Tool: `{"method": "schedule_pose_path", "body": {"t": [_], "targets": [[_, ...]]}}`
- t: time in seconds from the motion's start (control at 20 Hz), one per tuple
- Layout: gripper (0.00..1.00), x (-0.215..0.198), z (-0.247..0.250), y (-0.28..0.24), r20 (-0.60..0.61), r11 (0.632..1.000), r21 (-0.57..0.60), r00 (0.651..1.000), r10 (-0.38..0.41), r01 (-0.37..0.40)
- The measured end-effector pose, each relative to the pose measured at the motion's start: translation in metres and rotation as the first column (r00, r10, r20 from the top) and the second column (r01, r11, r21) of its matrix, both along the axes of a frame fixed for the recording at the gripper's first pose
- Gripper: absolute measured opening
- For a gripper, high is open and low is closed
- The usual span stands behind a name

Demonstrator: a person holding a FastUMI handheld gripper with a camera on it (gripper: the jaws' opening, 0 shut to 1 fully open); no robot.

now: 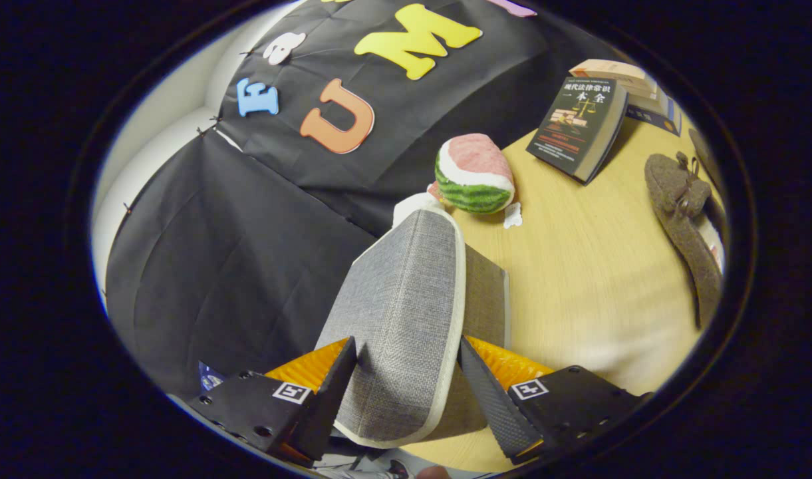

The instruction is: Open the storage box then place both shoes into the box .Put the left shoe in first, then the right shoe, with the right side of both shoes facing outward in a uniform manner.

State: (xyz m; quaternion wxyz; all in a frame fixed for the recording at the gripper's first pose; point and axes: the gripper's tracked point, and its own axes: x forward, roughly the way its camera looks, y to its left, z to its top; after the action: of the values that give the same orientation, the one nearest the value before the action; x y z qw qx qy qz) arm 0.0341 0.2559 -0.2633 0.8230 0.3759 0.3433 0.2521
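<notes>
Gripper view, fingers [407, 372] clamped on grey storage box lid [399, 313], shoe [686, 219] well beyond

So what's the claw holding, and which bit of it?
The claw grips the grey storage box lid, its fingers pressing on both faces near the white-trimmed edge.

Watermelon toy [475, 174], books [578, 126] on table [578, 279]
</notes>
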Motion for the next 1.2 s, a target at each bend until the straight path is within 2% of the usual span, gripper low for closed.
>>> {"method": "schedule_pose_path", "body": {"t": [0.1,0.2,0.25,0.3,0.35,0.45,0.5,0.55,0.8,1.05,1.2], "targets": [[0.82,0.000,0.008,-0.010,-0.023,1.000,0.023,1.000,-0.017,0.018],[0.53,0.001,0.018,-0.010,-0.018,0.999,0.030,1.000,-0.017,0.017],[0.39,-0.014,0.028,-0.029,0.003,0.999,0.019,0.999,-0.050,0.050],[0.25,0.009,0.028,-0.017,0.018,0.998,0.014,0.998,-0.053,0.053],[0.10,0.001,0.039,-0.021,0.027,1.000,0.002,0.999,-0.025,0.025],[0.08,0.000,0.051,-0.012,0.065,0.999,-0.037,0.998,0.005,-0.003],[0.08,0.017,0.053,-0.010,0.094,0.998,-0.055,0.996,-0.012,0.017],[0.00,0.004,0.062,-0.014,0.104,0.998,-0.066,0.995,0.000,0.007],[0.00,0.009,0.122,0.006,0.208,0.990,-0.138,0.976,0.056,-0.027],[0.00,0.010,0.195,0.073,0.326,0.982,-0.167,0.934,0.144,-0.092],[0.04,0.005,0.216,0.124,0.371,0.969,-0.206,0.905,0.209,-0.139]]}}
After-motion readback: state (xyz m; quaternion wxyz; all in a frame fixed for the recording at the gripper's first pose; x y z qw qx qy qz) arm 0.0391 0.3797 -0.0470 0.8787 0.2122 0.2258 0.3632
